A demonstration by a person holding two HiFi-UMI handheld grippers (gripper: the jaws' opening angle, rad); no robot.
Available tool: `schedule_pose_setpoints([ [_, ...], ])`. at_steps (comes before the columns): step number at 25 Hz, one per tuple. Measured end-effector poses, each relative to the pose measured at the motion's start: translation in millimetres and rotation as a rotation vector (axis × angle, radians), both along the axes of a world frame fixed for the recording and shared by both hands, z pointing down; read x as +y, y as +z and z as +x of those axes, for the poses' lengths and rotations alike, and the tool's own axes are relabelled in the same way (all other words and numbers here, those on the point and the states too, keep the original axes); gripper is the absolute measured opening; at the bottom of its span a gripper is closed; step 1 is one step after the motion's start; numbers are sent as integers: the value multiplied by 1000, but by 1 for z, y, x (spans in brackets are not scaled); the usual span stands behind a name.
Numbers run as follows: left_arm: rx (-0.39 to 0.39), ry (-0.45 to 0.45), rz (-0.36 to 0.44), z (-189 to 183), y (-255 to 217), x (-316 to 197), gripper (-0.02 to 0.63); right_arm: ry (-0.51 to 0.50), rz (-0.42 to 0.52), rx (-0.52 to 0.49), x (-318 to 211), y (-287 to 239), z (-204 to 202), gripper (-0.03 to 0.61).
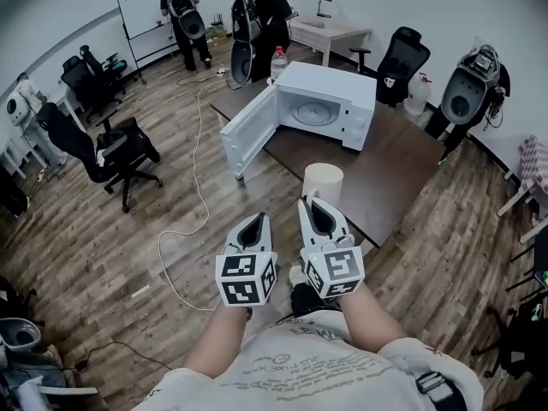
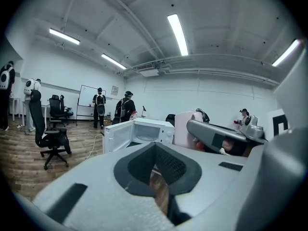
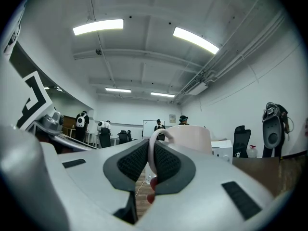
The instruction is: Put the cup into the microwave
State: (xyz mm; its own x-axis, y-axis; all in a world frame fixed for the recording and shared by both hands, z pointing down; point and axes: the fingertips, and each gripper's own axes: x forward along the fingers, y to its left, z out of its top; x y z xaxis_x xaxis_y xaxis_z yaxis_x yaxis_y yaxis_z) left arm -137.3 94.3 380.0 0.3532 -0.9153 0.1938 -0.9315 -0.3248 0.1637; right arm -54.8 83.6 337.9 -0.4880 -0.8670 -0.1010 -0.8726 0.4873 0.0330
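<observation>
Two grippers sit side by side in front of me, each with a marker cube [image 1: 246,278] patterned in black and white squares; no words are printed on them. My right gripper [image 3: 150,148] has its jaws pinched onto the thin looped handle [image 3: 152,143] of the cream cup [image 3: 190,137], the ribbed dark pads [image 3: 166,162] pressing on either side of the loop. The cup stands straight ahead of those jaws, at the near edge of the dark table [image 1: 402,169]. My left gripper [image 2: 157,166], just to the left of the right one, has its jaws drawn almost together, with only a narrow slit between them and nothing in it. Beyond the cup, further ahead of both grippers, the white microwave [image 1: 330,101] stands on the same table, its door [image 1: 250,131] swung wide to the left. My shirt carries faint print that is too pale to read.
</observation>
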Motion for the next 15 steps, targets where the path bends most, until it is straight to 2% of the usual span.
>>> schedule_pose_setpoints([
  [7,-18,14,2,5,5,-64,9,2,4,-1,-62,7,6,37],
  [15,-35,23,12,20,6,-164,9,1,4,7,-161,16,21,37],
])
